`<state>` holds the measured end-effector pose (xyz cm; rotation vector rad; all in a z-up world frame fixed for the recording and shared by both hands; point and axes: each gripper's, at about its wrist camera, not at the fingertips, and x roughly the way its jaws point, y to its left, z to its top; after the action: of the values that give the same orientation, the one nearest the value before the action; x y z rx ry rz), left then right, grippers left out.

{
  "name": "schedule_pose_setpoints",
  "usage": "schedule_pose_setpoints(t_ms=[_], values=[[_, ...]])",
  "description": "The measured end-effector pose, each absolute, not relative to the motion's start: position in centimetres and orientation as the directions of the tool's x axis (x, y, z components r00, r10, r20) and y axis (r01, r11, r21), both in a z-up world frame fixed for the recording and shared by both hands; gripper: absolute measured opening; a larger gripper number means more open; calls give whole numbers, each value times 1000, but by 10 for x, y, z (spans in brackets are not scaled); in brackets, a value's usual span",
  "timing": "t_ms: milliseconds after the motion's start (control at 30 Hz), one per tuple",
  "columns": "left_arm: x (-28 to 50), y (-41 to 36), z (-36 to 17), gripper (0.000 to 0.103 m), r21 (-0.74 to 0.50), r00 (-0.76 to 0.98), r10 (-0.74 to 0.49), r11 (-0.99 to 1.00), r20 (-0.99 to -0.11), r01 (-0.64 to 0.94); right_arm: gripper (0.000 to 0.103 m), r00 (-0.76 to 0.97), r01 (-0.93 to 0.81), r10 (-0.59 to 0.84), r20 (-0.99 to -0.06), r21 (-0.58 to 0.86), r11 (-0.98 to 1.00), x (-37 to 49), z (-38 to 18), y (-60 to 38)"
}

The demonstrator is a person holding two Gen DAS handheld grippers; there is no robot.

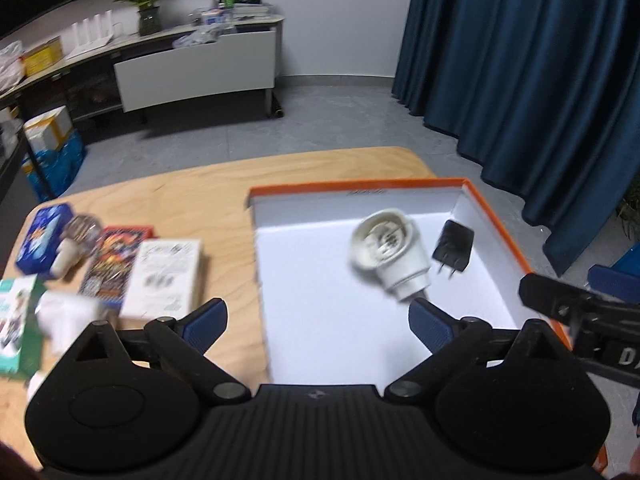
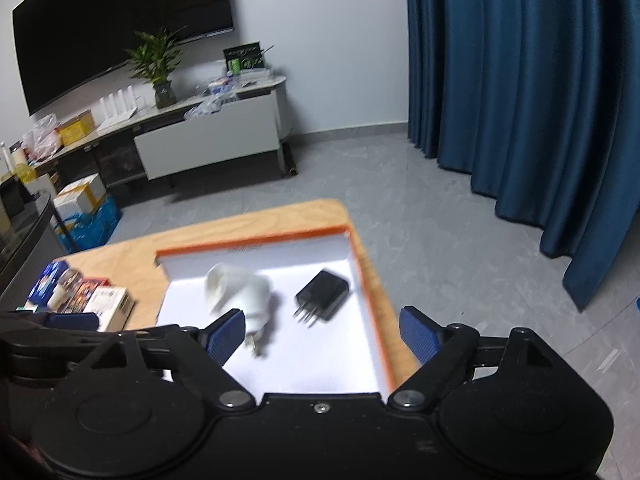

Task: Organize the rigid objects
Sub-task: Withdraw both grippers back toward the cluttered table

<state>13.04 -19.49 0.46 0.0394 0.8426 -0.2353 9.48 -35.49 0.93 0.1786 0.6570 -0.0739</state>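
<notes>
Office or meeting-room setting, large dark wall-mounted screen point(image 2: 120, 28) far left, long low cluttered sideboard point(image 2: 208, 136) beneath it, potted green plant point(image 2: 158, 66), full-length dark blue curtains point(image 2: 520, 100) right, grey tiled floor point(image 2: 400, 192), light wooden table point(image 1: 192, 196) near.

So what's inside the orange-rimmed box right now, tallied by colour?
White: 1, the white plug adapter
Black: 1, the black charger
Total: 2, both lying apart on the floor of the orange-rimmed box. Both hand-held grippers are open and hold nothing.
</notes>
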Motion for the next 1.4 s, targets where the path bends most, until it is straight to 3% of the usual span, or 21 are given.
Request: schedule_pose_setpoints(t_ms=[1400], values=[[49, -49, -4, 101, -99, 676, -59, 995, -735, -20, 99, 698, -139, 191, -690, 131, 982, 64, -14, -215]])
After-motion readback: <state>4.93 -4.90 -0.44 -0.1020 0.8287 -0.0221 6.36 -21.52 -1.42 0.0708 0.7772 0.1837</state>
